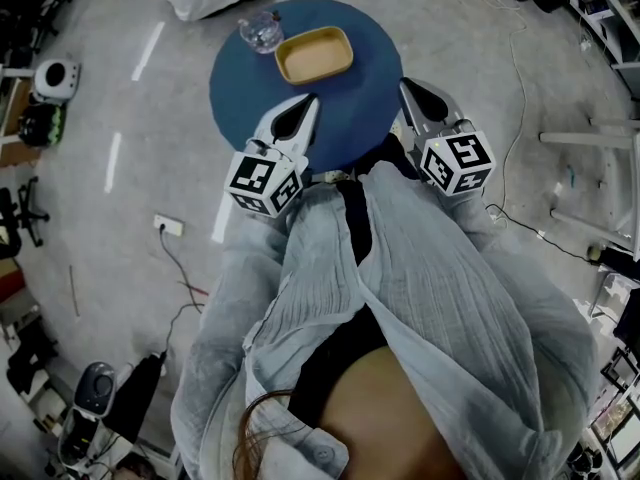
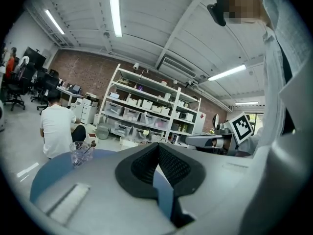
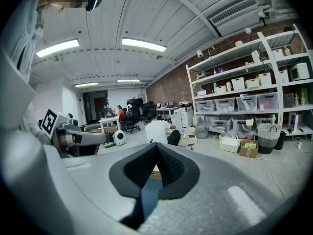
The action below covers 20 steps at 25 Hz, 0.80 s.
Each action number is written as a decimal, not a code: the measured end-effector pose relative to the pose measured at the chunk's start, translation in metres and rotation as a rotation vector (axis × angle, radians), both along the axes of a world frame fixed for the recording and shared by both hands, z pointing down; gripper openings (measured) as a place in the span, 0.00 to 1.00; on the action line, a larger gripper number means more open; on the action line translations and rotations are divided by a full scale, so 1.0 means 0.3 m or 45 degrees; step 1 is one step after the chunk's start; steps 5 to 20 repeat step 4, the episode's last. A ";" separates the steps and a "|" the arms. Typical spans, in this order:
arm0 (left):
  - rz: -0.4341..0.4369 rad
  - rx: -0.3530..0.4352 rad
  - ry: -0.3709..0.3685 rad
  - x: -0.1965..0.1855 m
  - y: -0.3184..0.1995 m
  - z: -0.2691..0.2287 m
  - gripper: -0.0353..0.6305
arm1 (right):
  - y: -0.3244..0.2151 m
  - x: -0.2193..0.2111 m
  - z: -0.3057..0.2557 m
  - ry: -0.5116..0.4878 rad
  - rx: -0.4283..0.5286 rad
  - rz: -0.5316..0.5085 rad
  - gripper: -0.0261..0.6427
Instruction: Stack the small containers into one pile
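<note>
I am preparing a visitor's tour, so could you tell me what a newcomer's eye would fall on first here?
The round blue table stands out against the grey floor, with a shallow tan container near its far edge and a clear glass just left of it. At its near side, the left tongs and right tongs point forward, both shut and empty.

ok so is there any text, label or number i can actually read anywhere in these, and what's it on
No readable words or numbers in any view.
Left gripper, marker cube: black-and-white square patterns only, no letters.
Right gripper, its marker cube: the same kind of patterns, no letters.
Shelf bins: labels and notes too small to read.
</note>
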<state>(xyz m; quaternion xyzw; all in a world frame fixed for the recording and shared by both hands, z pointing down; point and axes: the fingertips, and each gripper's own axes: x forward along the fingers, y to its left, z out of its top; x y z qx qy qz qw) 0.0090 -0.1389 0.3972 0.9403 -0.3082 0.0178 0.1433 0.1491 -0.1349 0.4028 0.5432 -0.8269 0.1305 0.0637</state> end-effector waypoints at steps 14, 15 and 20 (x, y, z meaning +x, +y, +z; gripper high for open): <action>-0.002 -0.001 -0.005 0.000 -0.003 -0.001 0.07 | 0.003 0.008 -0.019 -0.020 0.042 0.001 0.04; -0.002 -0.001 -0.005 0.000 -0.003 -0.001 0.07 | 0.003 0.008 -0.019 -0.020 0.042 0.001 0.04; -0.002 -0.001 -0.005 0.000 -0.003 -0.001 0.07 | 0.003 0.008 -0.019 -0.020 0.042 0.001 0.04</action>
